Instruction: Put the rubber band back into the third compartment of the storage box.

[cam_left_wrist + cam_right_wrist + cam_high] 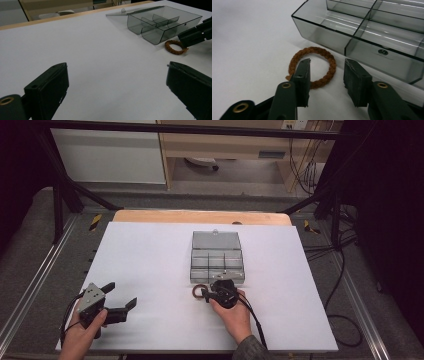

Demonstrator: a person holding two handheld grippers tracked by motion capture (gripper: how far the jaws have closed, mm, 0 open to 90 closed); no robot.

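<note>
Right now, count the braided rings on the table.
1. The ring lies on the white sheet just in front of the clear box, between the right gripper's open jaws.

Your left hand (82, 332) comes in at the bottom left corner of the high view, wrapped around the left gripper (121, 295), which points up and to the right with the grey three-cornered plate on top. Its jaws stand wide apart, with nothing between them in the left gripper view. Your right hand (233, 315) reaches in from the bottom centre, a dark sleeve showing at the wrist, and grips the right gripper (326, 65), which angles toward your left and slightly away. Its jaws are parted a moderate way, tips held low near the table, closing on nothing. A cable trails back from each gripper.
</note>
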